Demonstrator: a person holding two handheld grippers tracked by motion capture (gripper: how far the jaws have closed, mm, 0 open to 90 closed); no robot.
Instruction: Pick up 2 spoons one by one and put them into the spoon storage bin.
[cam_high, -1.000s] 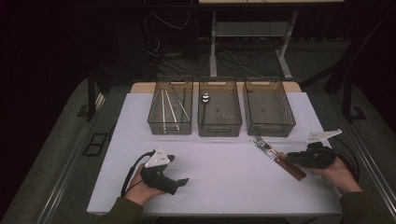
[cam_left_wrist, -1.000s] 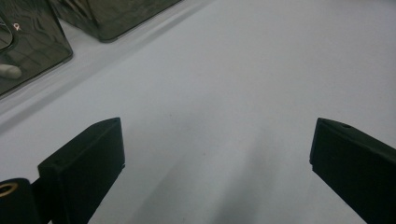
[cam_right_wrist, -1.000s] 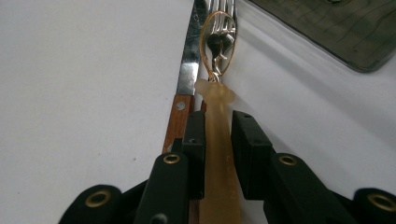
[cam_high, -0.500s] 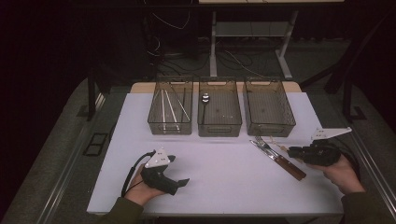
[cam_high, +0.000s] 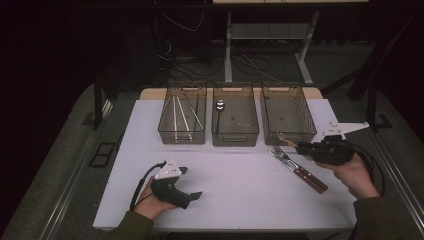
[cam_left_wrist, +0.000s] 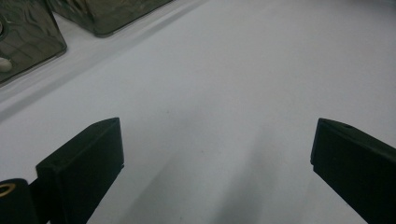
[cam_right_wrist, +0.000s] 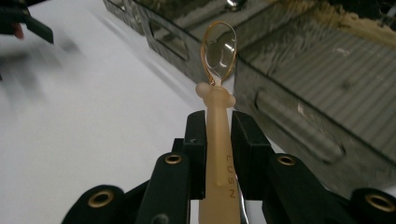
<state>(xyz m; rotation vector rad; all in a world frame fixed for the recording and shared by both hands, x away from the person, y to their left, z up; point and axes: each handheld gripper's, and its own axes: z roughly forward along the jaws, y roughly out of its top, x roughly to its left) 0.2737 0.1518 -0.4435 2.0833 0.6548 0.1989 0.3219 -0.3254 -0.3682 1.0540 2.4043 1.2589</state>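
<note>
Where the right tongs (cam_right_wrist: 218, 135) pinch, the spoon (cam_right_wrist: 218, 60) juts ahead.

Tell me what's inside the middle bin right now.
The middle bin holds one spoon near its far left corner; the rest of its floor looks bare. The near wall is tinted, so anything small lying right against it can't be ruled out.

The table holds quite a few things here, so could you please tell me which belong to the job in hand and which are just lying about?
In the job:
right gripper
spoon
three bins

Lying about:
fork
knife
left gripper, idle
</note>
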